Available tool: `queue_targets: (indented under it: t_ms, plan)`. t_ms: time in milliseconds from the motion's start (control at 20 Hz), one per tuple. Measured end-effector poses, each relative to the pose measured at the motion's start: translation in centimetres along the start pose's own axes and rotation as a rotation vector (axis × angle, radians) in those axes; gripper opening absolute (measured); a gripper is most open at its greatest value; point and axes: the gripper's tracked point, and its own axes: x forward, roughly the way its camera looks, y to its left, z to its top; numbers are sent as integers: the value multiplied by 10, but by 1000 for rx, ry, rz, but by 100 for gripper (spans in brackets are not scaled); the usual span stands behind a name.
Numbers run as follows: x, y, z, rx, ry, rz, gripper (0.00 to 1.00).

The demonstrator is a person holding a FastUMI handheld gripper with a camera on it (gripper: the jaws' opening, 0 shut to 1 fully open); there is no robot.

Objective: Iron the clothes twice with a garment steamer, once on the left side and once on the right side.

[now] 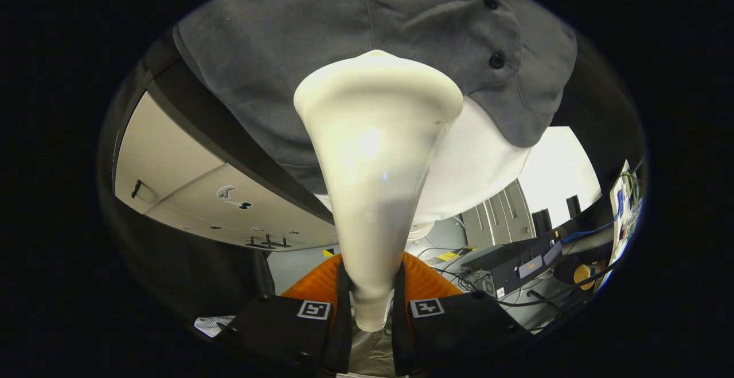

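Steamer [375, 160] between fingers [338, 309] (clamped)

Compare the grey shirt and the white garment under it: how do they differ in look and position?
The grey shirt is dark, creased and carries two dark buttons; the white garment is pale, smooth and shows none. The grey shirt lies on top; the white garment peeks out below its hem. The steamer, clamped between the gripper fingers, has its wide head against the grey shirt and partly hides the white one. Both hang just beyond the fingers.
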Motion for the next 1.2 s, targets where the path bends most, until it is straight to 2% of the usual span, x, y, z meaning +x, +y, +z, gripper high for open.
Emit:
queue_targets:
  t_ms: [200,400,850,1200]
  plan:
    - [-21,-2,2,3,-28,2,36]
    - [-59,-6,24,1,-106,2,36]
    - [-165,-22,98,-1,-322,-14,36]
    - [-228,-39,155,-38,-442,-54,36]
